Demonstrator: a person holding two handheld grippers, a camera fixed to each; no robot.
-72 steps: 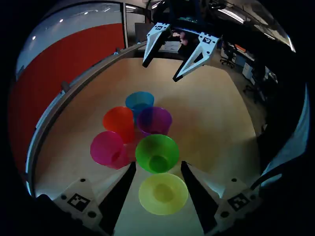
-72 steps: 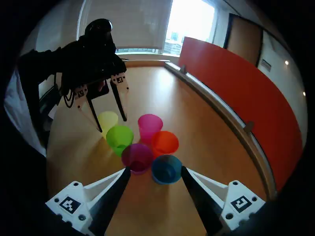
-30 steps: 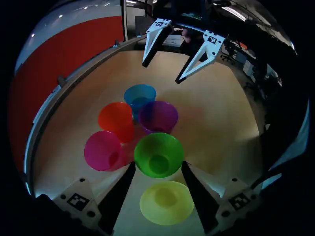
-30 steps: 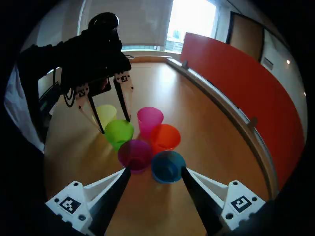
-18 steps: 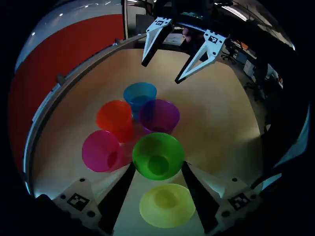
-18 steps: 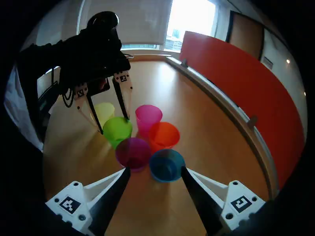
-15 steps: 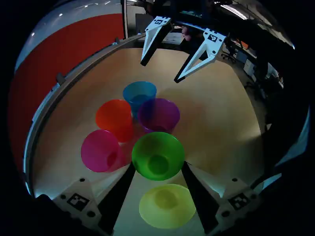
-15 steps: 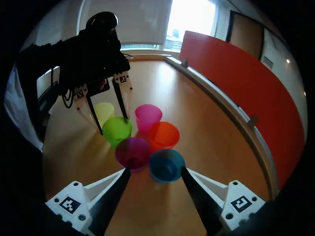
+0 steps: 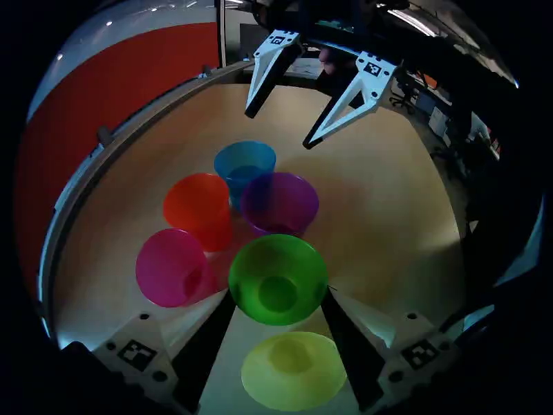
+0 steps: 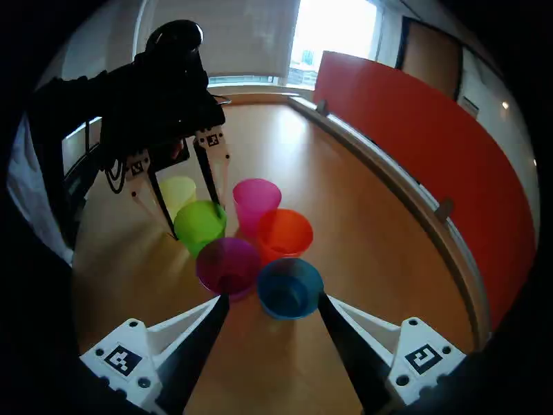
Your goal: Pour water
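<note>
Six plastic cups stand clustered on a wooden table [image 9: 387, 207]: yellow [image 9: 294, 370], green [image 9: 278, 277], pink [image 9: 169, 268], orange [image 9: 197, 207], purple [image 9: 280, 200] and blue [image 9: 244, 162]. My left gripper [image 9: 278, 294] is open, its fingertips on either side of the green cup, with the yellow cup farther back between its fingers. The right gripper [image 9: 276, 130] hangs open beyond the blue cup. In the right gripper view, my right gripper [image 10: 272, 297] is open just before the blue cup [image 10: 290, 287] and the purple cup [image 10: 228, 266]. The left gripper [image 10: 197, 220] straddles the green cup [image 10: 199, 223].
A red partition [image 10: 428, 145] runs along the table's far edge behind a metal rail [image 9: 104, 173]. A person in dark sleeves [image 10: 138, 97] holds the left gripper. Office chairs [image 9: 442, 124] stand past the table's end. Bare wood lies to the side of the cups [image 10: 359, 228].
My left gripper has moved forward: the green cup now sits between its fingertips and the yellow cup has slid back between the fingers. The right gripper has edged closer to the blue cup.
</note>
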